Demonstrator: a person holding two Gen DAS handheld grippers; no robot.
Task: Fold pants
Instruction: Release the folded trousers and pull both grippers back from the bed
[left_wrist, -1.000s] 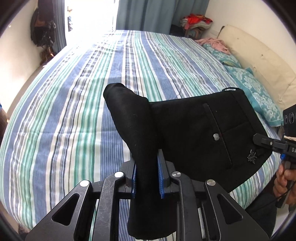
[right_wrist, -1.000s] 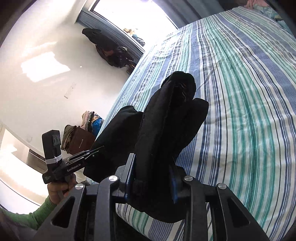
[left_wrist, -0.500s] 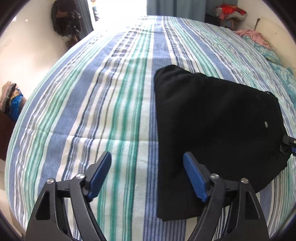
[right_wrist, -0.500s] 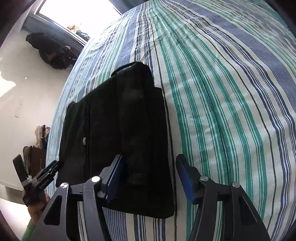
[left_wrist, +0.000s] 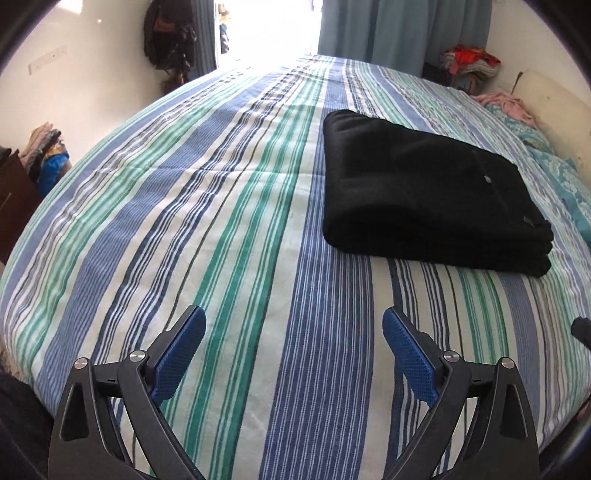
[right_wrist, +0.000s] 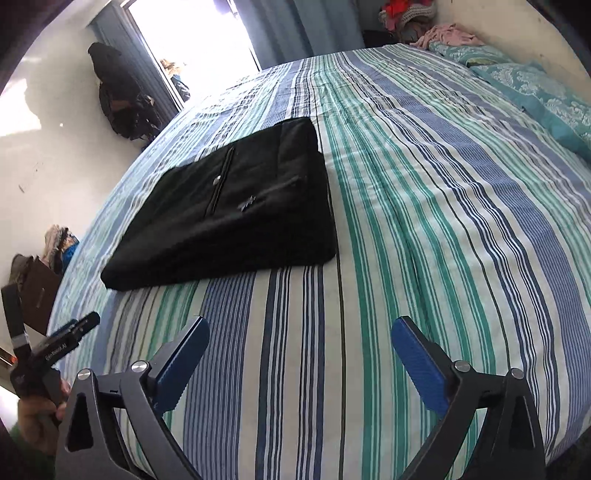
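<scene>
Pants (left_wrist: 424, 192), black and folded into one compact rectangular stack, are laid flat on the striped bedsheet (left_wrist: 221, 221) of the bed; no boxes or baskets are seen on the bed. In the left wrist view the stack is placed ahead and to the right, with its rounded fold turned toward the left and its layered edges shown at the near right corner. In the right wrist view the same pants (right_wrist: 229, 214) are seen ahead and to the left, with a pocket seam, a small pale button and a small embroidered mark on the top face.

The left gripper (left_wrist: 293, 339) is spread wide, nothing is held between its blue pads (left_wrist: 181, 354), and it is kept over bare sheet, well apart from the stack. The right gripper (right_wrist: 297, 350) is likewise spread wide and released, with its blue pads (right_wrist: 417, 369) above the sheet and short of the pants. At the left edge of the right wrist view, the left gripper (right_wrist: 79, 325) is seen from the side, gripped by the person's hand (right_wrist: 37, 417).

One pair of pants and two grippers are counted. Two teal patterned pillows (right_wrist: 532, 96) are lined along the far right side of the bed, and a pink garment (right_wrist: 443, 35) is left beyond them near the headboard.
</scene>
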